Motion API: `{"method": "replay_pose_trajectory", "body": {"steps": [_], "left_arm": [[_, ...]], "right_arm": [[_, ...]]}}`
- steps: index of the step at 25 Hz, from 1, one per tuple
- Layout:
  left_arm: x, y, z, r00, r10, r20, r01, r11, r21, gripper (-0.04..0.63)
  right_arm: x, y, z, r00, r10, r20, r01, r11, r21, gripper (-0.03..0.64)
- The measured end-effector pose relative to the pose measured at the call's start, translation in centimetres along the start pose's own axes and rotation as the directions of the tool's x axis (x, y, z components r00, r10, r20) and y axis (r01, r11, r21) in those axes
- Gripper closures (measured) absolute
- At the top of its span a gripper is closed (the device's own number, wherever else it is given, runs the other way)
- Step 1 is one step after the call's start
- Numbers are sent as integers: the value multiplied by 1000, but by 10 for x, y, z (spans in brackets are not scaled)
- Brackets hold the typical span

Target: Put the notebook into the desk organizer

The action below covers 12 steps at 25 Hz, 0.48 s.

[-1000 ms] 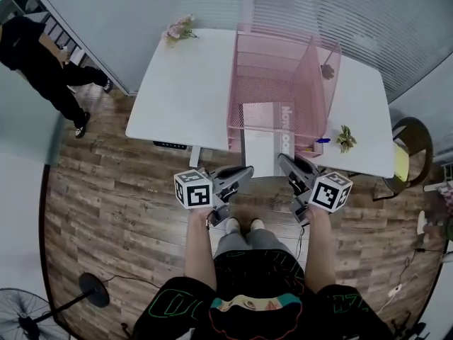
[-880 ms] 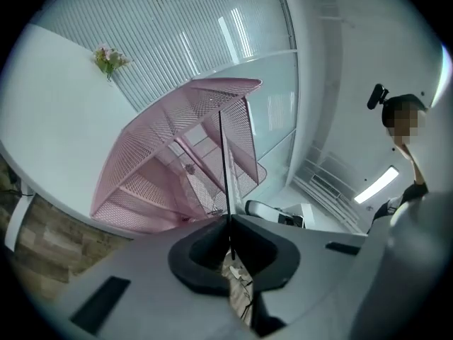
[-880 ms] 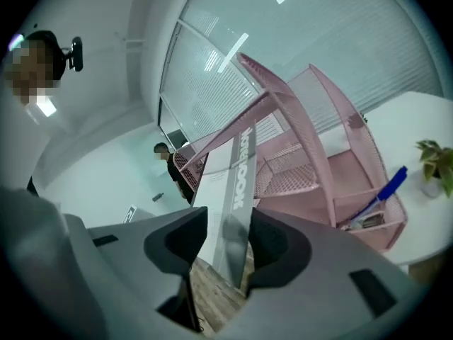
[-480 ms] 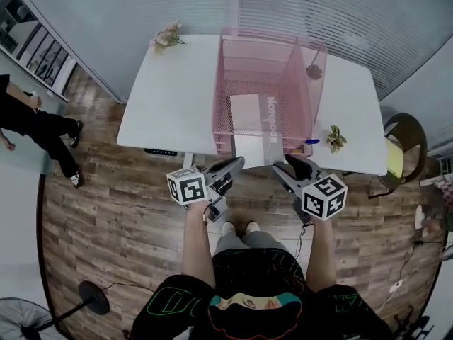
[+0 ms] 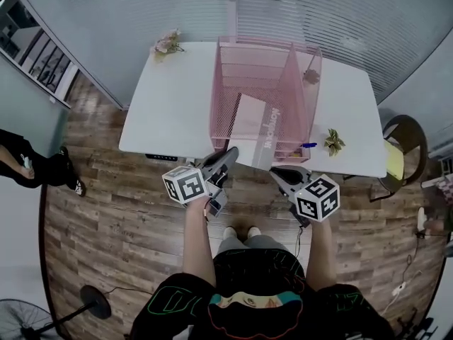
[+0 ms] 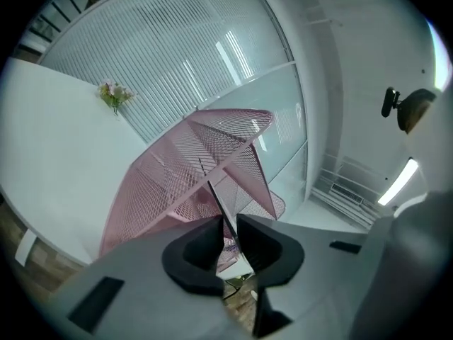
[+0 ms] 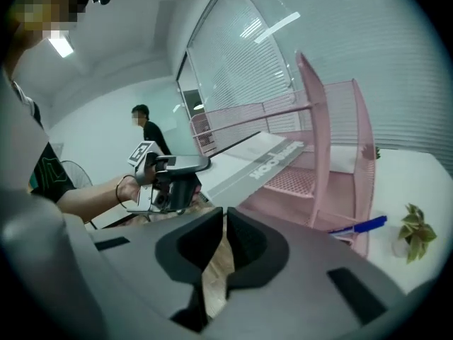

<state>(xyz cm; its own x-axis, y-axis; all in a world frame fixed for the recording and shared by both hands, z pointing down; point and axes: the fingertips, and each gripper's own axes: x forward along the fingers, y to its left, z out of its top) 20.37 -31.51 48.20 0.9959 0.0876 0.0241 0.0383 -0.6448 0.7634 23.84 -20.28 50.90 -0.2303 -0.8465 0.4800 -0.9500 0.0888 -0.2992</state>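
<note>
The white and grey notebook lies tilted, its far end inside the pink mesh desk organizer and its near end sticking out over the table's front edge. My left gripper pinches its near left corner; the thin edge runs between the jaws, which are opening slightly. In the right gripper view the notebook slopes up from the left gripper into the organizer. My right gripper hangs just off the near right corner; its jaws are closing to a narrow slit with only floor between them.
The organizer stands on a white table. A blue pen and a small plant sit right of it, with dried flowers at the far left corner. A chair is at right, and a person at left.
The notebook's near end has risen and swung left, held by the left gripper. The right gripper has dropped back from the notebook. The person at left has walked toward the frame's edge.
</note>
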Motion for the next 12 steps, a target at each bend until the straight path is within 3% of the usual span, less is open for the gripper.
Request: {"method": "replay_pose_trajectory", "body": {"steps": [6, 12], "left_arm": [[7, -3, 6, 997, 81, 11, -81, 992, 97, 508], [2, -6, -2, 976, 183, -120, -139, 942, 305, 430]], "right_arm": [[-3, -16, 18, 993, -91, 75, 90, 996, 12, 594], [-5, -28, 32, 971, -180, 160, 178, 984, 27, 594]]}}
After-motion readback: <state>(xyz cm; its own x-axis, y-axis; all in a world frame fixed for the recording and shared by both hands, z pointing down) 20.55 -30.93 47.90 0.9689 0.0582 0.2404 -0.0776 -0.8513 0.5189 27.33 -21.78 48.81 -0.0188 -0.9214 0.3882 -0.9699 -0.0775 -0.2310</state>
